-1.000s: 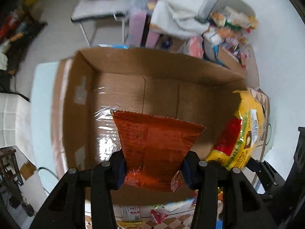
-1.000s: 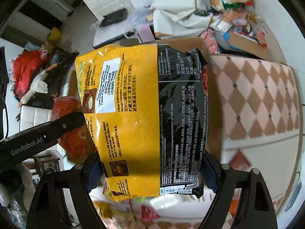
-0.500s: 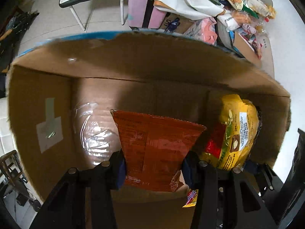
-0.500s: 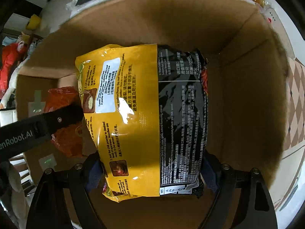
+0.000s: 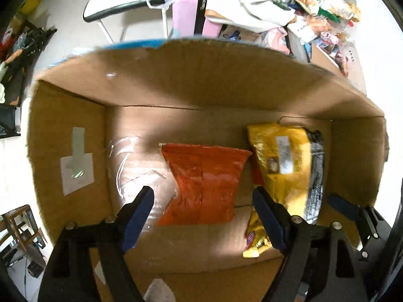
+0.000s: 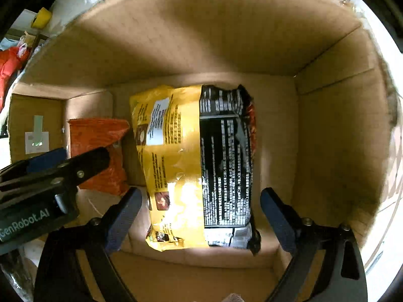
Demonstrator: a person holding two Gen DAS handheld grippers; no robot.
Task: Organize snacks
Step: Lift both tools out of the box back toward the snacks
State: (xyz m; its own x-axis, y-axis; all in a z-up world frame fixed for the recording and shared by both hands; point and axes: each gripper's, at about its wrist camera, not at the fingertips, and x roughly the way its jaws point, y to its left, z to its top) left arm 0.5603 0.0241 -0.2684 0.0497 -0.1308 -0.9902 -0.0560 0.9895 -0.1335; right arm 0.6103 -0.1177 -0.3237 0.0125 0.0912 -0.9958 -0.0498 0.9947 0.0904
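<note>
**Two snack bags lie in the cardboard box, both hand-held grippers open**

The left hand-held gripper (image 5: 202, 201) hangs inside the cardboard box (image 5: 201, 80) with its blue-padded fingers (image 5: 138, 211) spread wide apart and holding nothing. Between and just beyond them the orange snack bag (image 5: 204, 183) lies flat on the box floor, its crimped far edge pointing toward the far wall. It touches neither finger.

The right hand-held gripper (image 6: 201, 214) is likewise spread open, its fingers (image 6: 277, 216) standing clear on either side of the yellow and black noodle pack (image 6: 196, 166). The pack lies on the box floor with its printed back side up, its near end resting over a raised flap of the floor. In the left wrist view the same pack (image 5: 287, 173) sits just to the right of the orange bag, their edges close or touching; which of the two cannot be told.

In the right wrist view the orange bag (image 6: 100, 156) appears to the left of the pack, partly hidden behind the black arm of the left hand-held gripper (image 6: 53, 173).

A white label with a strip of tape (image 5: 76, 171) is stuck on the left inner wall of the box. Clear tape (image 5: 131, 161) glints on the floor to the left of the orange bag. Beyond the far wall stand a white chair (image 5: 121, 2) and a heap of mixed packets (image 5: 325, 22).
</note>
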